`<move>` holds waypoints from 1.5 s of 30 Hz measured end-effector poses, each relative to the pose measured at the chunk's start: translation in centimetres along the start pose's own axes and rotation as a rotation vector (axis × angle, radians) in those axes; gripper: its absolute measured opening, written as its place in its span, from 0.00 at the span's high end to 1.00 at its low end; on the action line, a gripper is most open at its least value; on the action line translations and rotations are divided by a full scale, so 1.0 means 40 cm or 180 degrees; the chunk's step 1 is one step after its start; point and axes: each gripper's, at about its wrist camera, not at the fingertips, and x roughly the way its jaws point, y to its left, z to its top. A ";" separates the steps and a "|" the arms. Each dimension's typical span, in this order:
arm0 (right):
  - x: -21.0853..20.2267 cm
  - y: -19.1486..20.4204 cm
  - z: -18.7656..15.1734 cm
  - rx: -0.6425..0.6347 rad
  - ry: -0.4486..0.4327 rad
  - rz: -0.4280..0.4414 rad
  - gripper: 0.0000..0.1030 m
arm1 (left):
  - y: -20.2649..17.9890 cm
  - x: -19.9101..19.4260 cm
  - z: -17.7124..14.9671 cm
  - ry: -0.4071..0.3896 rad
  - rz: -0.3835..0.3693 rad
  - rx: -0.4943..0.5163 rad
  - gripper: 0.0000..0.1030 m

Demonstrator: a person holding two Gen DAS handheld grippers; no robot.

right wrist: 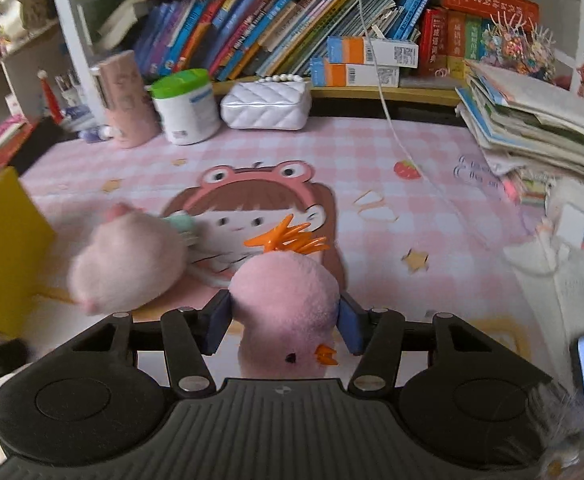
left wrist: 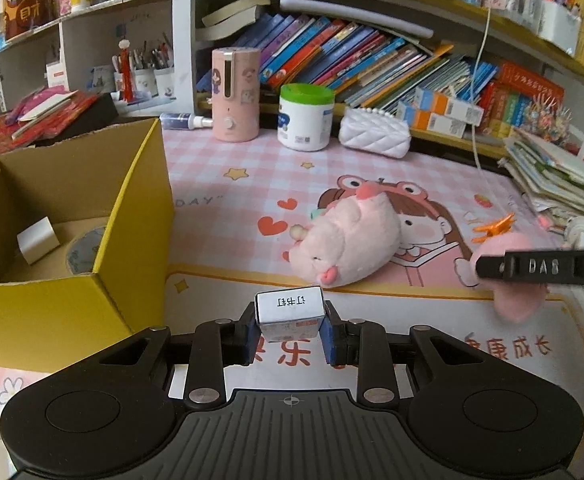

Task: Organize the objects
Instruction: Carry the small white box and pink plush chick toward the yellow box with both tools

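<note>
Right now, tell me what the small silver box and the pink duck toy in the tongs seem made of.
Small silver box: probably glossy printed card, given its sharp folded edges, sheen and black lettering. Pink duck toy: soft plush fabric with a fuzzy matte nap; its orange beak looks like felt or stitching.

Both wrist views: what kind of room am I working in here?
Most likely a child's study desk at home: a cartoon desk mat, shelves crammed with children's books, pen pots and plush toys such as the pink pig.
</note>
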 end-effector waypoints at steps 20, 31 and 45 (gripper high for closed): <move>-0.223 0.316 -0.193 -0.0390 -0.0136 -0.0037 0.49 | 0.256 -0.182 -0.130 -0.0106 -0.0286 -0.0192 0.72; -0.284 0.506 -0.335 -0.0449 0.0175 0.0196 0.49 | 0.417 -0.289 -0.227 -0.0027 -0.0187 -0.0289 0.72; -0.316 0.661 -0.456 -0.0382 0.0462 0.0502 0.49 | 0.563 -0.408 -0.313 -0.0064 -0.0001 -0.0339 0.72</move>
